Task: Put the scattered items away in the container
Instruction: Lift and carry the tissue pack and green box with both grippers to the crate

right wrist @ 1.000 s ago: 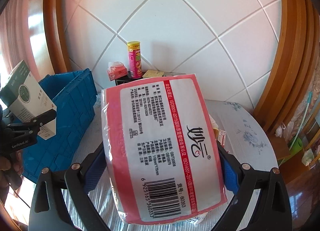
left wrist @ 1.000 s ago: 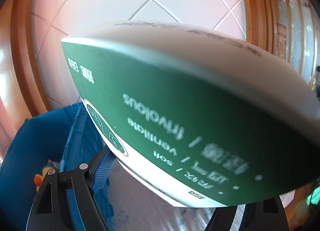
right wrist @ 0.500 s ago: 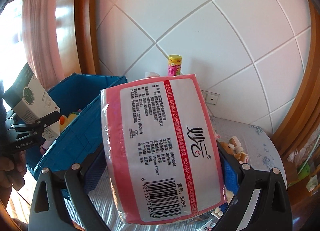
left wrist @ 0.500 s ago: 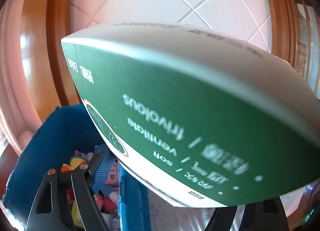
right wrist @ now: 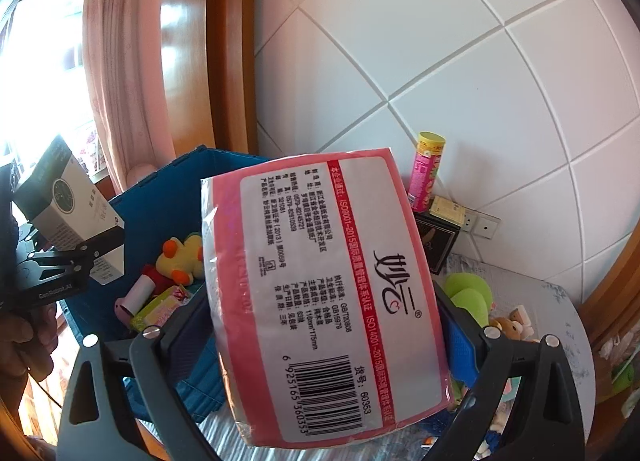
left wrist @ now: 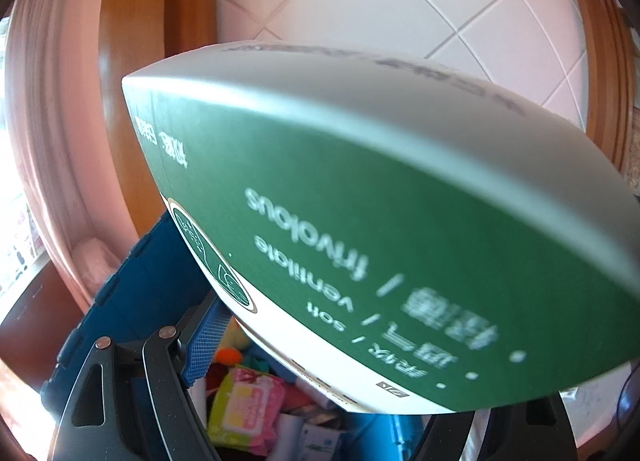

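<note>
My left gripper (left wrist: 352, 373) is shut on a green and white box (left wrist: 400, 221) that fills most of the left wrist view. It hangs over the open blue crate (left wrist: 132, 273). From the right wrist view the same box (right wrist: 60, 197) shows at the far left, above the crate's left side, with a person's hand under it. My right gripper (right wrist: 324, 333) is shut on a pink tissue pack (right wrist: 320, 281), its blue pads pressing on both sides. The pack hangs in front of the blue crate (right wrist: 224, 159), near its right wall.
In the crate lie a yellow duck toy (right wrist: 180, 257), a pink-yellow packet (right wrist: 160, 307) and other small things. On the clothed table (right wrist: 552, 301) to the right stand a pink tube can (right wrist: 426, 173), a black box (right wrist: 434, 241), a green toy (right wrist: 468, 297) and a plush bear (right wrist: 508, 327).
Both grippers have swung left toward the blue crate while keeping their loads. The crate's inside now shows under the green box, and the curtain and window have come into view.
</note>
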The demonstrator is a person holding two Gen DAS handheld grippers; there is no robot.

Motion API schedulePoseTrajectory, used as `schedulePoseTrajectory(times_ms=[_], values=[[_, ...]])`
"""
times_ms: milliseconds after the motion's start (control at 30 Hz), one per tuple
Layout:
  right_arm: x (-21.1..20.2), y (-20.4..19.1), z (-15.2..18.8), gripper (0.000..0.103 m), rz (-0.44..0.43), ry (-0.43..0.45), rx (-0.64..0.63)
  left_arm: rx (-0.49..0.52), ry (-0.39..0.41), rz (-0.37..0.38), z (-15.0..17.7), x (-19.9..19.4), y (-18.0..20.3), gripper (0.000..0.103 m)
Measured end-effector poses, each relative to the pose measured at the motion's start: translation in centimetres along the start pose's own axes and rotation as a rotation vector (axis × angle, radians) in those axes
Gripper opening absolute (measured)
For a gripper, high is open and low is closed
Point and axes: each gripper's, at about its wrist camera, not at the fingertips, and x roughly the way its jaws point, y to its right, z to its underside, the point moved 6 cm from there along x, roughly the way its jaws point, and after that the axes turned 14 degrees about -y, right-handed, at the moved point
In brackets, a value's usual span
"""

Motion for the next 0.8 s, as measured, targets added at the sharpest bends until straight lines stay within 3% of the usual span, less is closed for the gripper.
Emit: schedulePoseTrajectory(times_ms=[333,800], values=[[3.0,-6.1,-3.4,0.097,-0.067,0.016,-0.061,-0.056,-0.004,-0.061,-0.3,0.6,-5.8,0.080],[5.0,-14.5,-6.5,0.098,-0.162,0.005,-0.149,-0.133,-0.027,-0.102,-0.3,1.7,-10.7,0.080]])
